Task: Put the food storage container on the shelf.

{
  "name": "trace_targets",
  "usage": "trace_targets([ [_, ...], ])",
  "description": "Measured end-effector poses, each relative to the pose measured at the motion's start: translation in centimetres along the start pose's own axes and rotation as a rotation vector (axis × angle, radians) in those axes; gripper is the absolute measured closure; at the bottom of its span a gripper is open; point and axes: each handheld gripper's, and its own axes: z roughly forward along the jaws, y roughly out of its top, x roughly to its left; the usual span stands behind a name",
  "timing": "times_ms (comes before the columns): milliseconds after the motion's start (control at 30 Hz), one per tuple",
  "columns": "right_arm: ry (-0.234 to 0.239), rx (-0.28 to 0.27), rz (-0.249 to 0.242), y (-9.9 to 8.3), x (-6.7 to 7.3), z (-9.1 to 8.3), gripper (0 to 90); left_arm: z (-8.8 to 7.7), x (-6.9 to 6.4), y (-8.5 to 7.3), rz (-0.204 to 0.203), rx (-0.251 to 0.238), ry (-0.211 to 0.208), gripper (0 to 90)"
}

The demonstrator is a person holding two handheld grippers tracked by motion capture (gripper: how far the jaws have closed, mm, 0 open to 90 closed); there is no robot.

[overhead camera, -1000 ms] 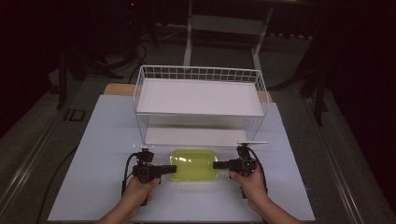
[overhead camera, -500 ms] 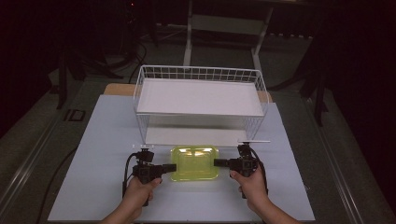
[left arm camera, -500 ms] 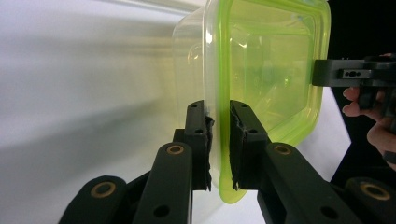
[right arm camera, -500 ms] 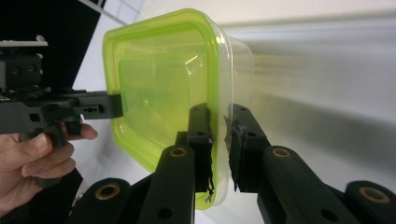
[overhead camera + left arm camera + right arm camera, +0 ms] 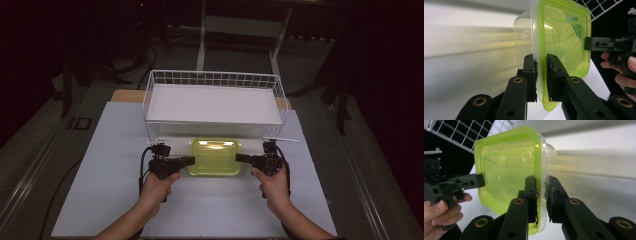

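Observation:
A clear plastic container with a yellow-green lid (image 5: 215, 157) hangs just above the white board, held level between both grippers in front of the wire basket. My left gripper (image 5: 192, 160) is shut on the left rim; in the left gripper view the pads (image 5: 549, 75) pinch the lid edge of the container (image 5: 564, 37). My right gripper (image 5: 237, 158) is shut on the right rim. Its jaws have just been closing on the lid edge (image 5: 509, 170), which its pads (image 5: 534, 195) now clamp. Each gripper view also shows the opposite gripper (image 5: 599, 44) (image 5: 471, 182) at the container's far side.
A white wire basket (image 5: 150, 95) with a white liner stands directly behind the container, its front wall close to the lid's far edge. The white board (image 5: 100, 175) covers the table, with dark floor and stands around it.
Both hands have risen with the container, lifting it off the board and carrying it a little toward the basket.

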Motion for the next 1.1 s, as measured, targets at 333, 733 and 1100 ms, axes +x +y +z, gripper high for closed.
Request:
trace_targets([
  [333, -0.067, -0.034, 0.019, 0.8, -1.9, 1.6, 79.5, 2.7, 1.2, 0.7, -0.005, -0.007, 0.014, 79.5],
  [733, -0.115, -0.036, 0.019, 1.4, -2.5, 3.4, 79.5, 4.2, 3.0, 1.2, -0.035, -0.022, 0.027, 79.6],
  [1100, -0.123, -0.070, -0.015, 1.5, -2.9, 4.0, 78.5, 4.6, 3.6, 1.2, -0.023, -0.063, 0.020, 78.0],
])
